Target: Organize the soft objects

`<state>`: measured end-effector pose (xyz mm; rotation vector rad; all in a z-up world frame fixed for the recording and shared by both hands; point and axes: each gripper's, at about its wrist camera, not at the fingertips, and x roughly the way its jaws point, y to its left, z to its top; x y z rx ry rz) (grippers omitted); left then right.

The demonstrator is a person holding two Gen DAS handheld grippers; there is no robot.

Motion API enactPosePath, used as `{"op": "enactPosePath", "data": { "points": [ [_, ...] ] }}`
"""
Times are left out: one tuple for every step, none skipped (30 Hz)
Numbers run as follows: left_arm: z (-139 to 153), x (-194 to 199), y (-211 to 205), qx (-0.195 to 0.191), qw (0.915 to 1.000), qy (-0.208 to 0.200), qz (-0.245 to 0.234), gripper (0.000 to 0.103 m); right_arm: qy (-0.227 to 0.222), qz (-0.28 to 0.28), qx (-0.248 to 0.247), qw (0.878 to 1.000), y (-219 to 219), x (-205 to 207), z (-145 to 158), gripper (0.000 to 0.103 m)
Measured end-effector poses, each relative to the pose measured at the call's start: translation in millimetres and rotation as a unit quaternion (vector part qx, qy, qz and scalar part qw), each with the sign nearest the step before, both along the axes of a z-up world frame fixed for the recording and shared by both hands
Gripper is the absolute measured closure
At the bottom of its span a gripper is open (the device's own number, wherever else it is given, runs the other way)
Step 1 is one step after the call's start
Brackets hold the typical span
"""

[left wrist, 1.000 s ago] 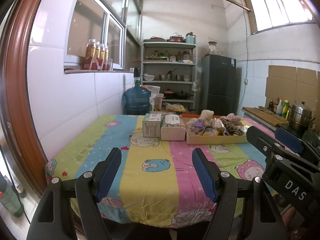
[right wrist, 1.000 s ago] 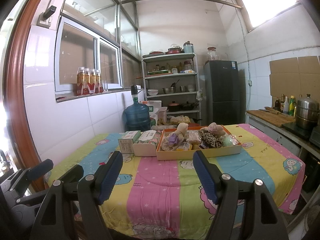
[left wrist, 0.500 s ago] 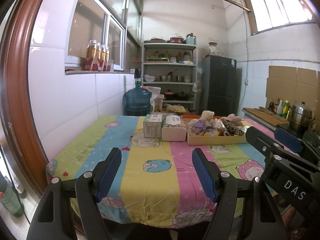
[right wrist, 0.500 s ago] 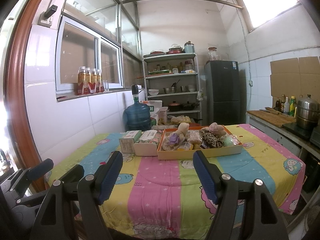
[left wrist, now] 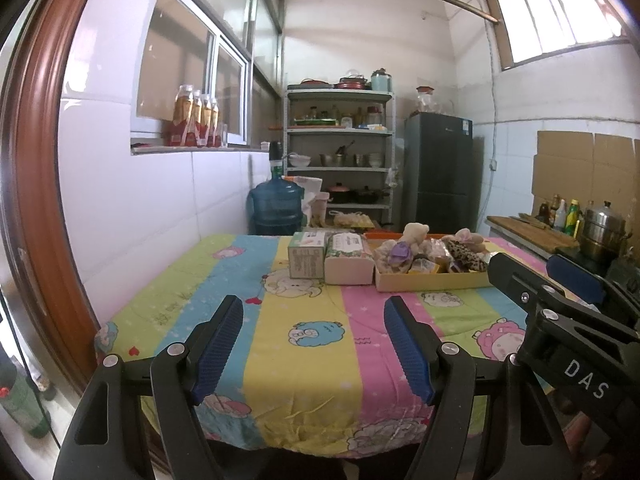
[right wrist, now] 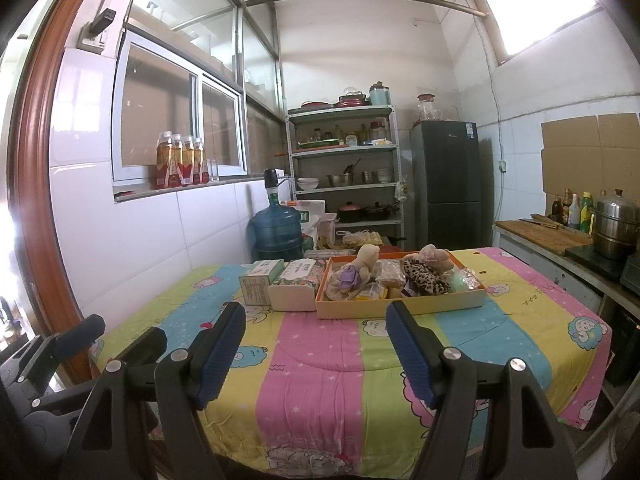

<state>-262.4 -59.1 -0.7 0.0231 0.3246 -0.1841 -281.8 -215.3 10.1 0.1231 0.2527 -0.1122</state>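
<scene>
Both the left claw (left wrist: 312, 344) and right claw (right wrist: 314, 346) hang open and empty, well short of the tray (right wrist: 400, 306) ahead, whose plush toys (right wrist: 366, 262) look light and squashy, best pinched around the body

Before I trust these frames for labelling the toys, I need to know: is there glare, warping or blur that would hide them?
Left wrist view: the window is bright but keeps its bars; straight edges bow outward; the tray of toys is small yet fairly sharp. Right wrist view: the window is blown out white, glare washes the left edge, and the tray is evenly lit and readable.
</scene>
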Motion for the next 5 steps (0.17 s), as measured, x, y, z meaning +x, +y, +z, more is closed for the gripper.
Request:
{"op": "enactPosePath", "data": {
  "points": [
    [-0.1,-0.1,0.6,0.0,1.0,-0.001,-0.001,0.028,0.0,0.0,0.0,1.0,0.3,-0.1,0.0,0.031],
    [1.1,-0.8,0.0,-0.001,1.0,-0.002,-0.003,0.028,0.0,0.0,0.0,1.0,-0.2,0.2,0.1,0.031],
    [1.3,-1.7,-1.1,-0.002,1.0,-0.004,-0.004,0.028,0.0,0.0,0.0,1.0,0.5,-0.2,0.0,0.031],
    [1.5,-1.5,-0.7,-0.002,1.0,-0.005,-0.005,0.028,0.0,0.0,0.0,1.0,0.3,0.0,0.1,0.031],
    [1.7,-1.7,-1.4,-0.001,1.0,-0.005,-0.006,0.028,0.0,0.0,0.001,1.0,0.2,-0.1,0.1,0.031]
  ]
}}
